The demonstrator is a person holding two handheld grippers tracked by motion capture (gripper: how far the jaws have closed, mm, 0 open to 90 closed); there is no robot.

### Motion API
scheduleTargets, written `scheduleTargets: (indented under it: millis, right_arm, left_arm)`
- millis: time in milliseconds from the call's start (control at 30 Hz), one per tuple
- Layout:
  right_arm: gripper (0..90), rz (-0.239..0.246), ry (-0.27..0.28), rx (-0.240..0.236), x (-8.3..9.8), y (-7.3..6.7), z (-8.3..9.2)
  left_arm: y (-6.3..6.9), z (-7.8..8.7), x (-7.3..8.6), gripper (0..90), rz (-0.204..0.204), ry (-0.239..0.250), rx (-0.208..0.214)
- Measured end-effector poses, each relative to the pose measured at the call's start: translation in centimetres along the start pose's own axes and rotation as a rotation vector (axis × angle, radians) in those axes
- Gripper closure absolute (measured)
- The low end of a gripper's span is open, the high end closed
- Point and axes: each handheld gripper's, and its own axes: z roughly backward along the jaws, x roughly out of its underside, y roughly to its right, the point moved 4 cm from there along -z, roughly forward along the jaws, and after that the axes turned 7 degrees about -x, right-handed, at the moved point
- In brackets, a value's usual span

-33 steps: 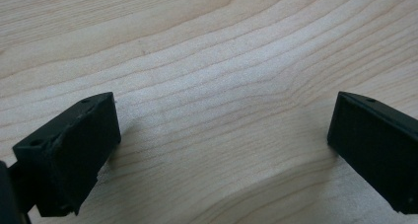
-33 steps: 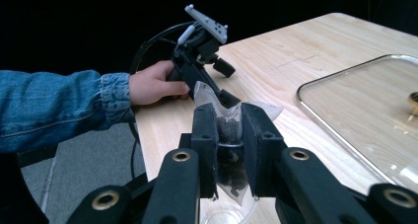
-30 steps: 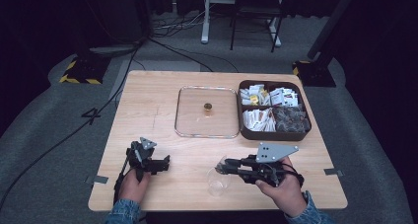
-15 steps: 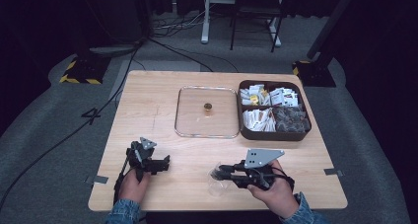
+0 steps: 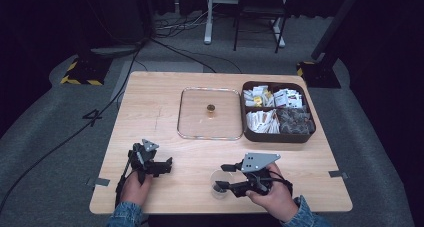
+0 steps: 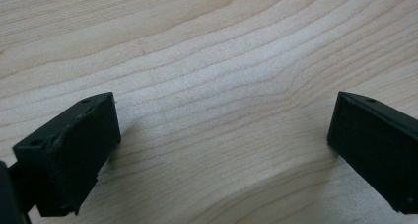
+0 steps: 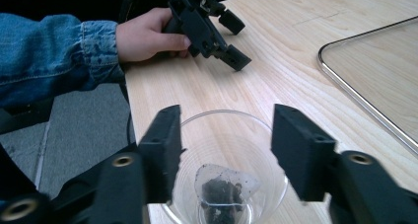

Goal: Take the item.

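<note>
Your right gripper [image 5: 226,175] sits at the near edge of the table [image 5: 160,102], its jaws spread wide to either side of a small clear cup [image 7: 227,169]; in the right gripper view the two black jaws flank the rim without pressing on it, so nothing is held yet. Inside the cup lies a tea bag [image 7: 223,185], a pale sachet with dark leaves. The step in hand looks like taking hold of the cup, so settle the jaws level with each other across its widest part before you close, and close gently, since thin clear plastic is likely to buckle or squirt out under a hard squeeze. Keep the cup upright as you lift so the bag stays in. Your left gripper [image 5: 162,165] rests low at the near left, well apart from the cup, jaws wide open over bare wood in its own view; leave it parked there, out of the right hand's path. Farther off, in the middle of the table, a clear lid [image 5: 209,113] with a small knob lies flat, and just to its right, touching or nearly so, is a dark compartment box [image 5: 277,135] filled with packets and sachets.
</note>
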Motion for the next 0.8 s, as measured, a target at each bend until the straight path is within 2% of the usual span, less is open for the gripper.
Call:
scheduleTargets:
  millis: [267, 433, 500, 633, 733, 800]
  right_arm:
    - [35.8, -0.017, 0.024, 0.02, -0.4, 0.3, 0.6]
    - [31.8, -0.036, 0.055, 0.053, -1.0, 0.7, 2.3]
    - [28.3, -0.061, 0.064, 0.064, -0.9, 1.1, 3.2]
    - [21.2, -0.065, 0.041, 0.037, -0.5, 1.6, 4.2]
    - [19.0, -0.075, 0.042, 0.056, -0.3, 2.1, 5.1]
    - [18.0, -0.084, 0.04, 0.086, 0.0, 2.8, 6.0]
  left_arm:
    - [0.0, 0.0, 0.0, 0.0, 0.003, 0.001, 0.001]
    - [0.0, 0.0, 0.0, 0.0, 0.004, -0.001, 0.003]
    - [0.0, 0.0, 0.0, 0.0, 0.003, -0.001, 0.004]
    - [0.0, 0.0, 0.0, 0.0, 0.002, -0.001, 0.005]
    - [0.0, 0.0, 0.0, 0.0, 0.002, 0.0, 0.003]
    - [0.0, 0.0, 0.0, 0.0, 0.0, -0.002, 0.004]
